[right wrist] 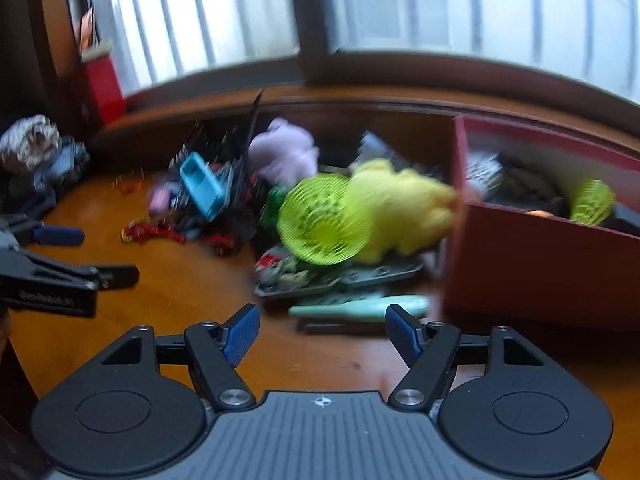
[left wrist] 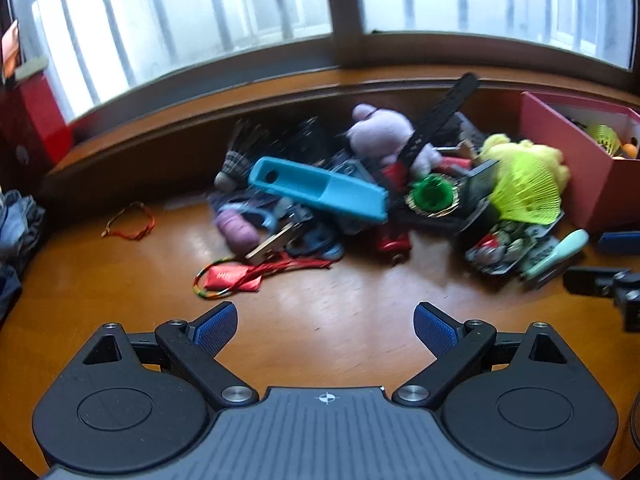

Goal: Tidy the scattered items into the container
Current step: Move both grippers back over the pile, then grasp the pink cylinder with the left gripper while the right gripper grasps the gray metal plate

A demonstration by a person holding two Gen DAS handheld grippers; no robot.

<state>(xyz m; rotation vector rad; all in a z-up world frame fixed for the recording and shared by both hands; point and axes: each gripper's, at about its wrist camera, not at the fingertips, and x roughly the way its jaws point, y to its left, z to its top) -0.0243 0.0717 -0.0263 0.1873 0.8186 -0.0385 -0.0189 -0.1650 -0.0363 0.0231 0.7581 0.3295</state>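
Bare table [left wrist: 120, 300] lies ahead of both tools; the clutter pile sits against the window-side ledge. Left tool [left wrist: 326, 330]: fingers wide apart, nothing held. Right tool [right wrist: 320, 334]: fingers wide apart, empty, just short of a mint-green handle [right wrist: 360, 307]. Red box [right wrist: 540, 264] stands right of the pile, touching the yellow plush [right wrist: 404, 208]; a neon mesh piece [right wrist: 592, 202] lies inside.

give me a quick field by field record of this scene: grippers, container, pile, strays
left gripper: open, empty, above bare wood
right gripper: open, empty, near mint handled brush
container: red box, at the right, already holds a green mesh item and other things
pile: blue plastic holder, pink plush, yellow plush, green mesh shuttlecock
strays: red cord bracelet, red pouch
surface: wooden table by a window
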